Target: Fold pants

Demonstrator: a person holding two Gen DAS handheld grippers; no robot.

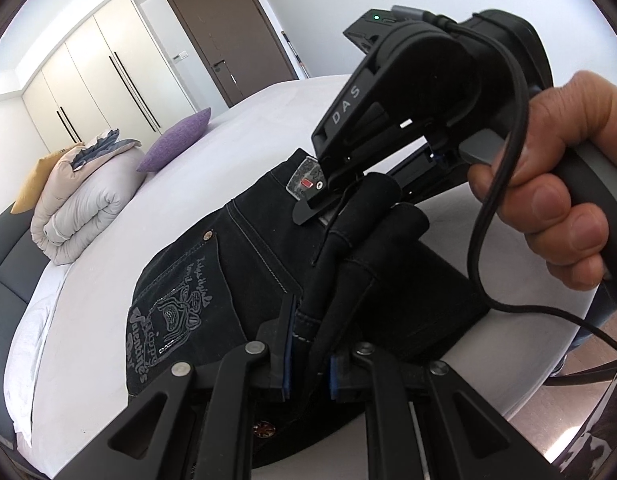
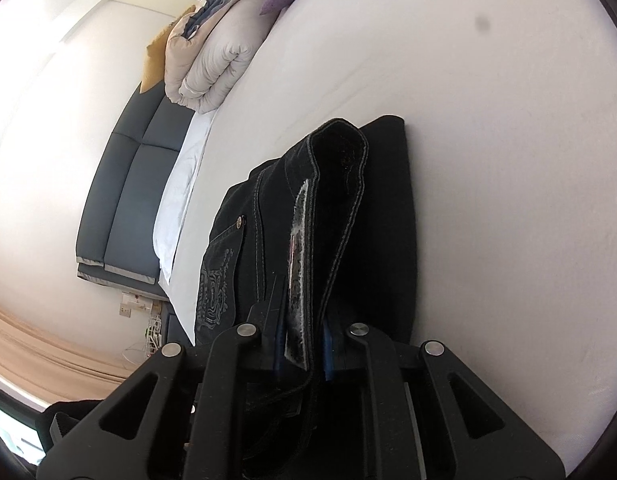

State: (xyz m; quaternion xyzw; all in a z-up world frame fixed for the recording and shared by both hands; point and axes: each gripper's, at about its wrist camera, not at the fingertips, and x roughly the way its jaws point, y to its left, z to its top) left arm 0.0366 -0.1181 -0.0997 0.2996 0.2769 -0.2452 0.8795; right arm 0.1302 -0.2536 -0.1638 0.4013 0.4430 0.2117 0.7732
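Your left hand-held gripper is pinching a bunched fold of the black pants, the dark cloth running up between its blue-edged pads at about 6 o'clock in the left wrist view. The pants lie on the white bed, spread from the centre toward 7 o'clock, with the back pocket and its pale stitched lettering facing up and a small copper rivet at the pocket corner.

Your right hand-held gripper comes in from 2 o'clock in that same view, its tip down on the waistband right beside the grey patch label. Your right hand wraps its handle at 3 o'clock, and a black cable loops down beside it.

From the right wrist view, your right hand-held gripper is pressed onto a thick fold of the waistband, which rises toward 12 o'clock with the label edge-on between the pads. The rest of the pants lies flat on the bed beneath that lifted fold.

At 10 o'clock in the left wrist view a rolled duvet sits at the head of the bed, with a purple cushion just beside it and a yellow cushion behind. The dark padded headboard stands at 9 o'clock in the right wrist view.
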